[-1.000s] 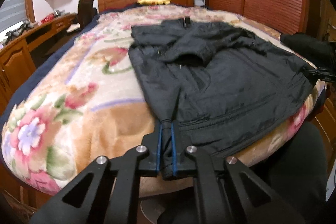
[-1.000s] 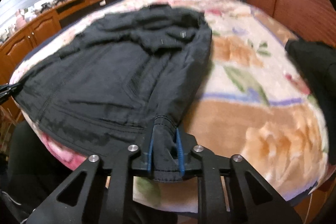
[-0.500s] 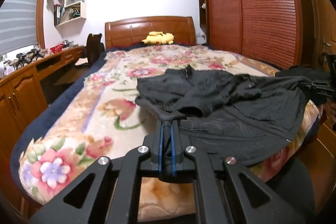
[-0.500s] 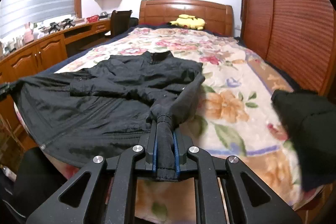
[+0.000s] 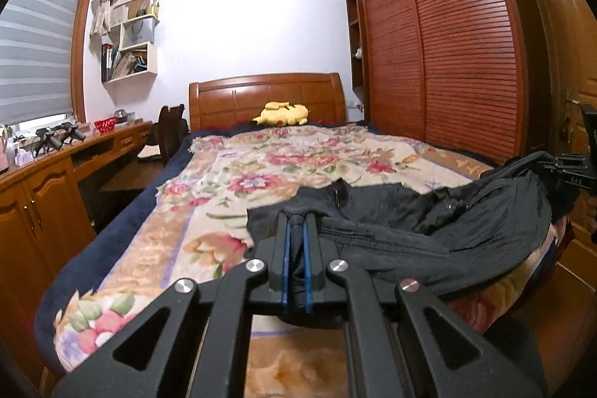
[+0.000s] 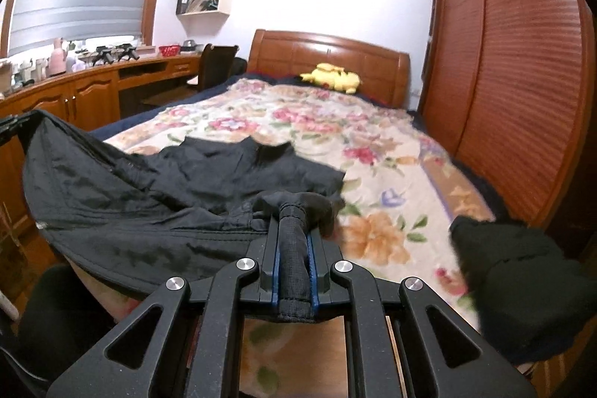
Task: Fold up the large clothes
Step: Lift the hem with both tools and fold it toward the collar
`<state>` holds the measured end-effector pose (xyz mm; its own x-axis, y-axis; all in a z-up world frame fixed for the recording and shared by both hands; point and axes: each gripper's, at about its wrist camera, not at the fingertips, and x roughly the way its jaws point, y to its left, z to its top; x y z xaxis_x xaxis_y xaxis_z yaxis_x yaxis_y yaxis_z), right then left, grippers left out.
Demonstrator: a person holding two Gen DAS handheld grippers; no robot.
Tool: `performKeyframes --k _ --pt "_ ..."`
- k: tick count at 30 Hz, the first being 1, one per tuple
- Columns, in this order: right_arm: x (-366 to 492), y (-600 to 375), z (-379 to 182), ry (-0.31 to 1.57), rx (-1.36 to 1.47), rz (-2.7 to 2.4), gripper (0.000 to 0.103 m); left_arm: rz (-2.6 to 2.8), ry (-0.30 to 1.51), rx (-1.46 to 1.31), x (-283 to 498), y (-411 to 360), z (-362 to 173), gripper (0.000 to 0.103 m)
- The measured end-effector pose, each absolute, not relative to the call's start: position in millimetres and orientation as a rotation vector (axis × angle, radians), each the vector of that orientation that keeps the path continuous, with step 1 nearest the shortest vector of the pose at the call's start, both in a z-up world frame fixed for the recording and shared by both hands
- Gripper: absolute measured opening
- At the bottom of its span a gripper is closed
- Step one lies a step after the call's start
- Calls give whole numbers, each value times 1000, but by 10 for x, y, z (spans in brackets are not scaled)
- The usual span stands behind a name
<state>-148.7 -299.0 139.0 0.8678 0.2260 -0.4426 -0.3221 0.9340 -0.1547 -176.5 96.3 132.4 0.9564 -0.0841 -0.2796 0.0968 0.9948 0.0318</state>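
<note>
- Now, the crumpled black nylon jacket [image 5: 410, 230] is seen at frame centre on the floral bed blanket [image 5: 261, 174].
- Its hem is clamped by the left gripper [image 5: 296, 248] and the right gripper [image 6: 294, 241].
- Both corners should be carried level toward the collar, probably.

Warm indoor light with glare whitening the back wall [image 5: 253, 25]. Fisheye bends the edges and leaves black corners. The blanket [image 6: 373, 174] is slightly blurred.

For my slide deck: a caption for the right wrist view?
Right gripper pinching black jacket hem, lifting it over the floral bedspread.
</note>
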Motion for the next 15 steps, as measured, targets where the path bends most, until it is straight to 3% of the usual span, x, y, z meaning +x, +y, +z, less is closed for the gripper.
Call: performKeyframes --k 15 --pt "-1772 -2985 2135 348 -255 281 8 -101 158 56 -2212 1046 2072 4"
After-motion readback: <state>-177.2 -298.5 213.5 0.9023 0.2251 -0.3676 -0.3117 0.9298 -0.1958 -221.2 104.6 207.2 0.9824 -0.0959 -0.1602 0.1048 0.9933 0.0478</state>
